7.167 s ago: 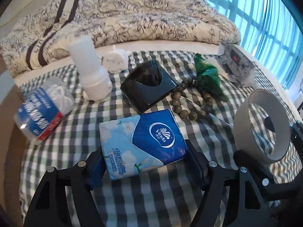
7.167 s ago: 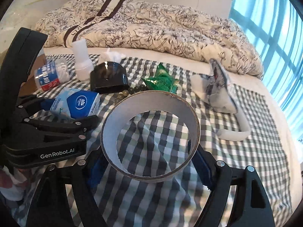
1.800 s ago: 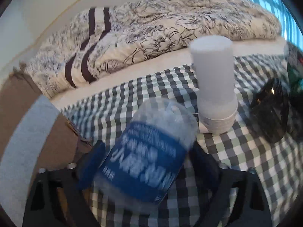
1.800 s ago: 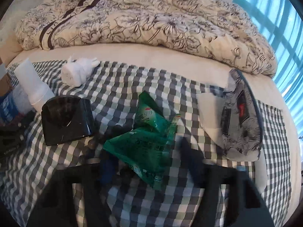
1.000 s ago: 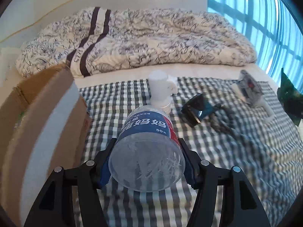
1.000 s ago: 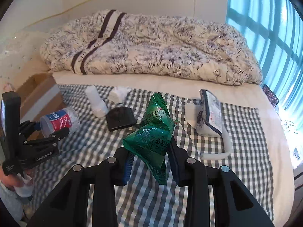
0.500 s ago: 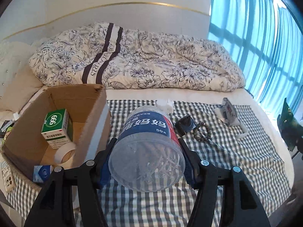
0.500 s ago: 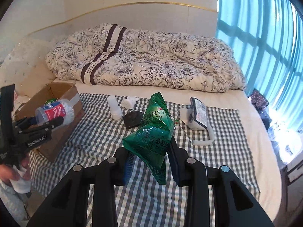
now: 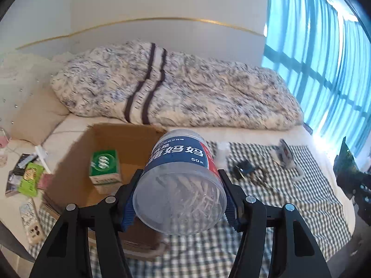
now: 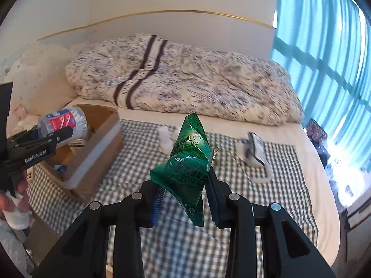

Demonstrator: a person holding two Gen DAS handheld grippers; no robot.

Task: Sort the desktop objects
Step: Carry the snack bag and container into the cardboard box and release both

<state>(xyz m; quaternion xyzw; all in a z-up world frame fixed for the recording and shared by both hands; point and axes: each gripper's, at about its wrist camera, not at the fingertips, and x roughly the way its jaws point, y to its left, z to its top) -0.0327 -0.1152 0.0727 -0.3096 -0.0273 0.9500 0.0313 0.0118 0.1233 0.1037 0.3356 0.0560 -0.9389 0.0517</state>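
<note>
My left gripper [image 9: 179, 199] is shut on a clear plastic jar [image 9: 179, 185] with a blue and red label, held in the air over the near right corner of an open cardboard box [image 9: 111, 136]. The box holds a green carton [image 9: 104, 165]. The right wrist view shows the same jar [image 10: 62, 121] above the box [image 10: 102, 139]. My right gripper [image 10: 185, 199] is shut on a green foil sachet pack [image 10: 189, 164], held high over the checked cloth [image 10: 139, 162].
On the cloth lie a black holder with dark beads [image 9: 243, 169], a white bottle [image 9: 221, 154] and a patterned pouch [image 10: 256, 149]. A quilt [image 9: 174, 92] covers the bed's far side. Small packets [image 9: 30, 178] lie left of the box. A hand [image 10: 14, 197] holds the left tool.
Both grippers have risen and drawn back from the cloth. The left one has swung left, bringing the jar over the box. The right one still holds the sachet pack aloft.
</note>
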